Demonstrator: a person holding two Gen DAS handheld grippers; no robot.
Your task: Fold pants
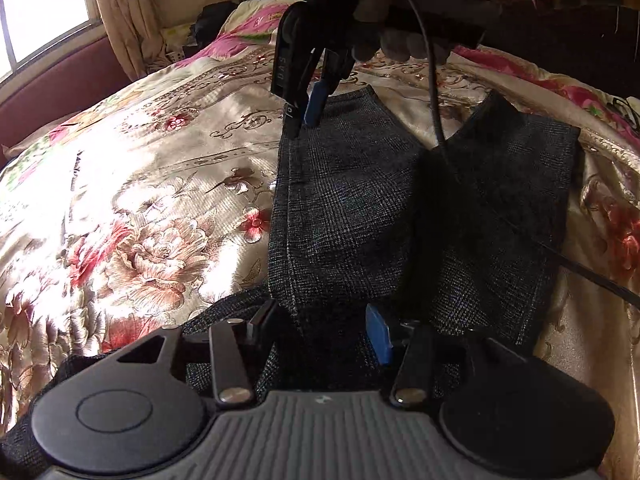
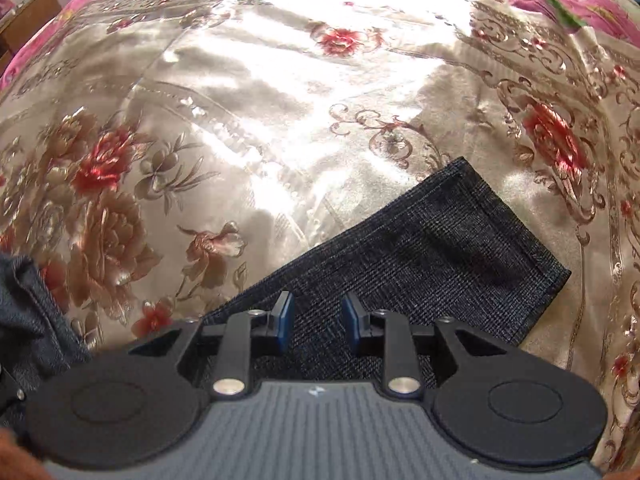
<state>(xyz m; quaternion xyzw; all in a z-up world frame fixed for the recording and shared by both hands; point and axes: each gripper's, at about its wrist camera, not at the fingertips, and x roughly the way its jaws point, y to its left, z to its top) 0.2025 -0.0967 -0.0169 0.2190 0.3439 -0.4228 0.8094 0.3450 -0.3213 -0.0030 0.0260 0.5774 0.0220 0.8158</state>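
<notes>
Left wrist view. Window (image 1: 44, 12) and curtain (image 1: 124, 12) at far left, sunlit. Flowered bedspread (image 1: 132, 200) across the bed, glare strong on its left half. Pants (image 1: 360, 208) dark grey, checked, lying flat on the bedspread right of centre. Long axis running from near edge toward the far side of the bed; two legs splayed in a V, hems pointing away from this camera, left leg nearly straight ahead, right leg angled off to the right. Waist end close under the left tool (image 1: 324, 332). Left tool spread wide, cloth lying between the fingers, blue pad (image 1: 378, 334) showing on the right side only; not clamped on anything visible. Right tool (image 1: 306, 118) coming down from above onto the far hem of the left leg, tips touching or just at the hem's left corner, gap narrow; cannot tell whether cloth is pinched. Gloved hand (image 1: 396, 46) behind it, black cable (image 1: 434, 92) hanging across the pants.

Right wrist view. Bedspread filling the frame. More dark cloth bunched at the left edge. One leg slanting from lower centre up to the right, hem at upper right. Right tool (image 2: 318, 322) over the leg, moderate gap between the blue pads, fabric visible between them.
</notes>
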